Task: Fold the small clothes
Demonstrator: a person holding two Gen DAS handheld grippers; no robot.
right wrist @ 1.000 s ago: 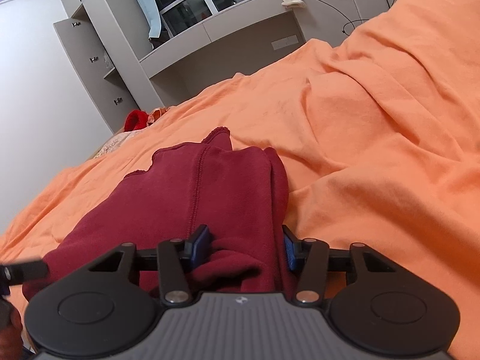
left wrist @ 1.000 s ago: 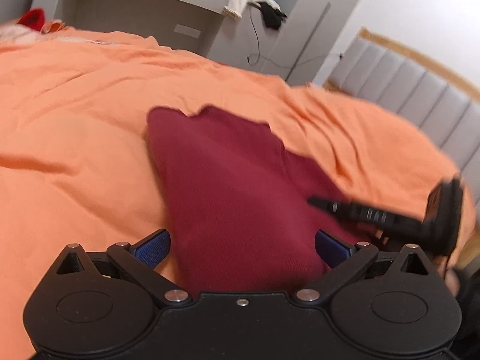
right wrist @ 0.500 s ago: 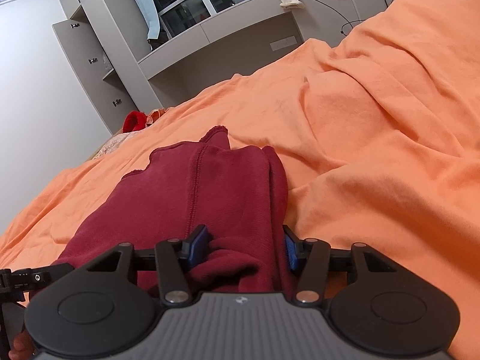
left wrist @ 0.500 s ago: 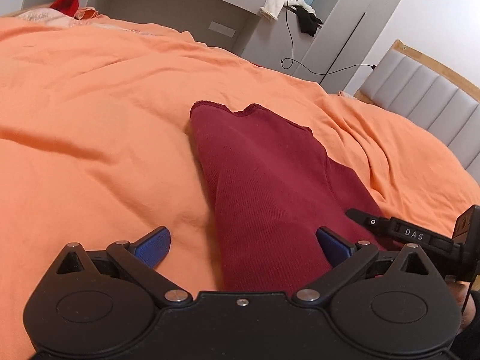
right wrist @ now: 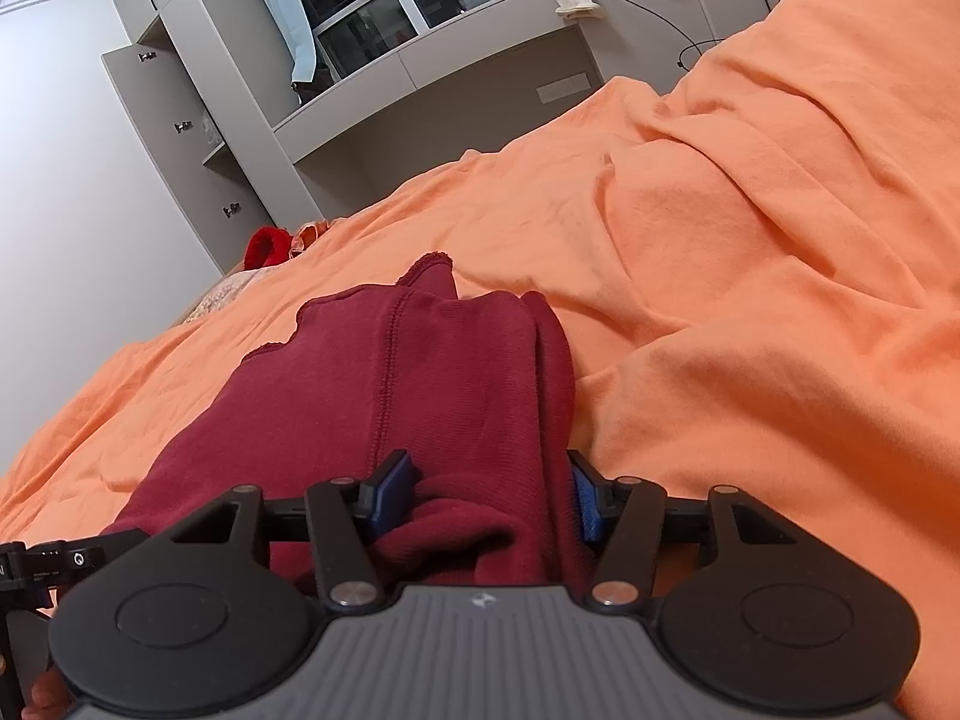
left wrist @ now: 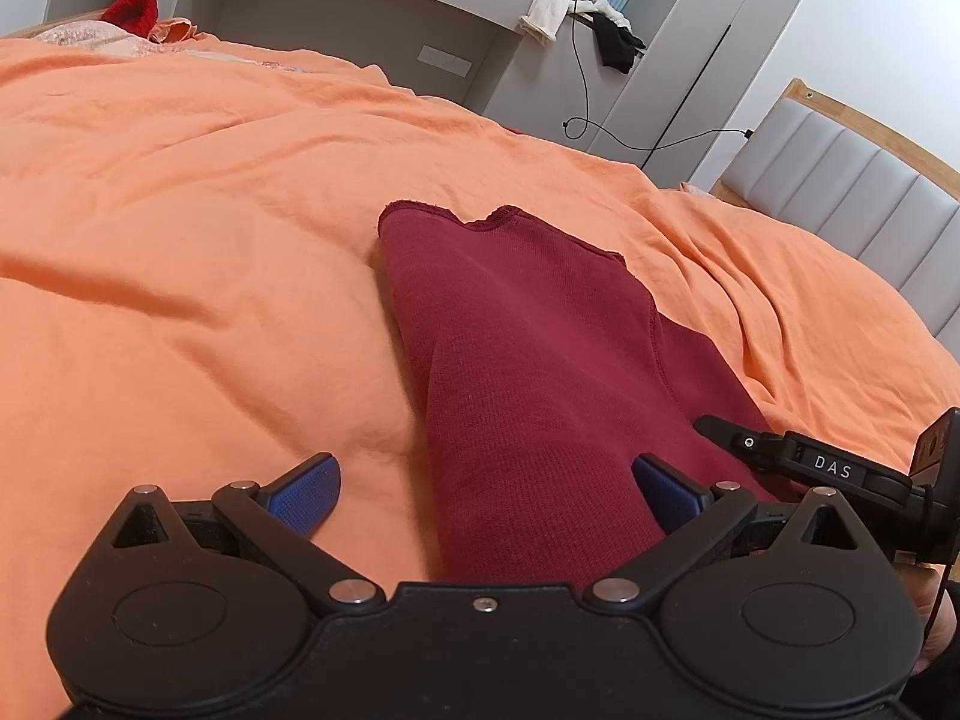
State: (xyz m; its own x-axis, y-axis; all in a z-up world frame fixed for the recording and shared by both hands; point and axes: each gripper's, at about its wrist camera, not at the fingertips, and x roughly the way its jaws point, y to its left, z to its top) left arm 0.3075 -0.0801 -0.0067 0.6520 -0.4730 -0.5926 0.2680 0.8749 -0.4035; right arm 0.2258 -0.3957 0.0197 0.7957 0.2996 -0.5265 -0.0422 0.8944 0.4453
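Where our right gripper [right wrist: 489, 495] pinches the maroon garment [right wrist: 420, 384], bunched cloth hides the near hem. Our left gripper [left wrist: 486, 483] hangs wide apart over that garment's near end, gripping nothing, one pad over the orange bedsheet [left wrist: 180, 240]. Beyond the garment stand a grey desk unit [left wrist: 360, 6] and a padded headboard [left wrist: 840, 180], both cut off.

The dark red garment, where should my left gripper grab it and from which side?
Take the dark red garment by its near left edge, coming in low from the left. The left gripper is open astride that edge, and the right gripper holds the bunched near end.
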